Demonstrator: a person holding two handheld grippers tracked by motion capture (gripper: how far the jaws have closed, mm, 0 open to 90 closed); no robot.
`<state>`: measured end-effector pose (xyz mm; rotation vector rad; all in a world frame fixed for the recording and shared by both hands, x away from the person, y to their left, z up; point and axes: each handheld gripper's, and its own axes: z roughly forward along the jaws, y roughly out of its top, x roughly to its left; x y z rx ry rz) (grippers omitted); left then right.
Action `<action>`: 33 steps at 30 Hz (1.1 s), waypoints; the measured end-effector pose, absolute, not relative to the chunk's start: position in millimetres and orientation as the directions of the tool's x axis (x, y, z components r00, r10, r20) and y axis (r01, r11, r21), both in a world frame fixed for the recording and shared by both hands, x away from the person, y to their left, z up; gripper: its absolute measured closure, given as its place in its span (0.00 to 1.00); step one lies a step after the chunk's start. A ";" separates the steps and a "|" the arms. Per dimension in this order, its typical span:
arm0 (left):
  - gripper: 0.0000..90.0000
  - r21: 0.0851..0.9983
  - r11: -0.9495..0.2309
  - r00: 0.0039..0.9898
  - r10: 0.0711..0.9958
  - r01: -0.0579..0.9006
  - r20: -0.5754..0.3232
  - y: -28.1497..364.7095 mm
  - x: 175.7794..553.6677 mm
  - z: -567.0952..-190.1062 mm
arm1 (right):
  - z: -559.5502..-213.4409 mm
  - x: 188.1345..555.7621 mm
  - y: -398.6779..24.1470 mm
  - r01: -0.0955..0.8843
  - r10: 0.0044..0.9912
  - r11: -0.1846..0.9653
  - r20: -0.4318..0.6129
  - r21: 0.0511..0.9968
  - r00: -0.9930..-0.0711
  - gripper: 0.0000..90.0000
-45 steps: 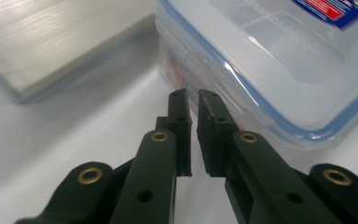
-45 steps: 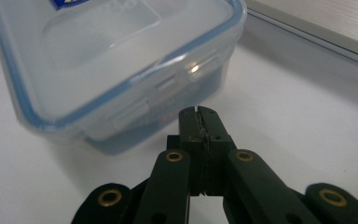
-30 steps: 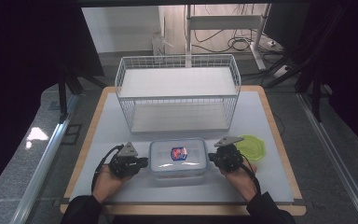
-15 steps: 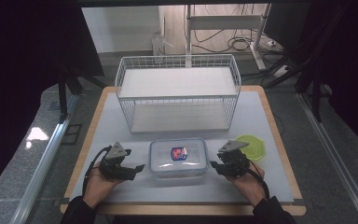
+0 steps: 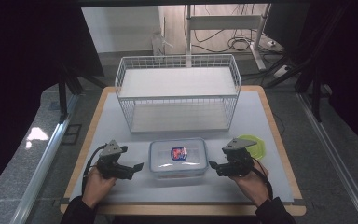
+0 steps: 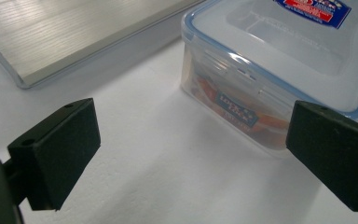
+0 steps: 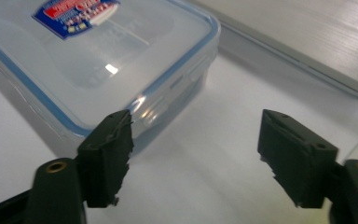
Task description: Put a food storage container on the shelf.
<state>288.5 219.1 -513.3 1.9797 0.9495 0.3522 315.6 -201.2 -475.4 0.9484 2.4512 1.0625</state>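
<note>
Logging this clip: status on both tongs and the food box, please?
Left tongs and right tongs open, jaws just opened, nothing between them. Lidded food box sits on the table between them, released. Wire rack behind; nothing in the way.

High view: table (image 5: pixel 261 116) evenly lit from overhead, surroundings at 9 and 3 o'clock nearly black. Bright patch of light on the floor (image 5: pixel 36 135) at 9 o'clock. Picture soft, fine detail lost.

Left gripper view: bright, flat white light; soft shadow under the container (image 6: pixel 279 70) toward 7 o'clock. Near jaws slightly out of focus.

Right gripper view: small glare spots on the lid (image 7: pixel 112 69) near centre; jaw at 7 o'clock blurred, edges smeared.
</note>
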 end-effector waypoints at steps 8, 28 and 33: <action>0.04 0.813 -0.316 0.687 0.714 0.489 -0.135 210.7 287.4 -504.5 | -472.5 318.6 -198.6 0.436 0.648 0.472 0.033 0.766 -0.761 0.15; 0.00 0.763 -0.328 0.746 0.603 0.556 -0.284 185.4 315.0 -512.5 | -485.7 338.9 -170.1 0.551 0.599 0.462 0.214 0.695 -0.772 0.01; 0.00 0.739 -0.324 0.750 0.559 0.591 -0.355 182.3 320.7 -516.9 | -491.0 348.9 -165.3 0.612 0.586 0.447 0.303 0.652 -0.751 0.00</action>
